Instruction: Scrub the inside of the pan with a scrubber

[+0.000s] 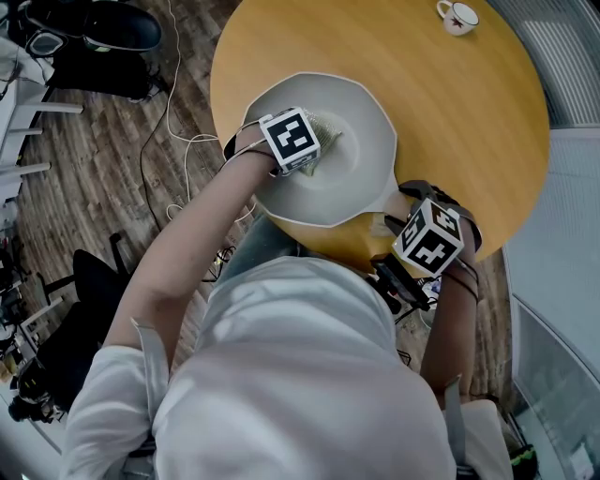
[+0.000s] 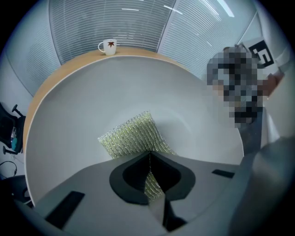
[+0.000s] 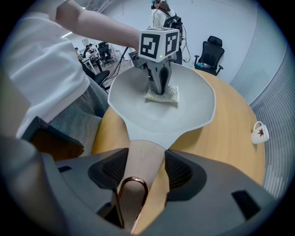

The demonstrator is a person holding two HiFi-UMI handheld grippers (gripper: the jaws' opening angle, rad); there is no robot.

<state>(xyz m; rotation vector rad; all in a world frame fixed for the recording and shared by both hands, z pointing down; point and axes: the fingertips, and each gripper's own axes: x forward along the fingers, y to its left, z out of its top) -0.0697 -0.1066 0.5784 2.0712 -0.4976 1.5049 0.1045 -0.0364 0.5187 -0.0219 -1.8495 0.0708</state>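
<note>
1. Yellow-green mesh scrubber (image 2: 131,133), partly hidden by the left gripper (image 2: 150,156) pinching it, lies mid wide white pan (image 2: 92,101).
2. Right gripper (image 3: 145,154) has its jaws clamped on the pan's wooden handle (image 3: 138,182).
3. White cup (image 1: 458,16): round wooden table's (image 1: 469,112) one o'clock.

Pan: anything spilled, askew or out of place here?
Nothing spilled or damaged. The pan sits at the near edge of the table, its rim overhanging slightly, but the right gripper is shut on its handle. The left gripper holds the scrubber inside.
</note>
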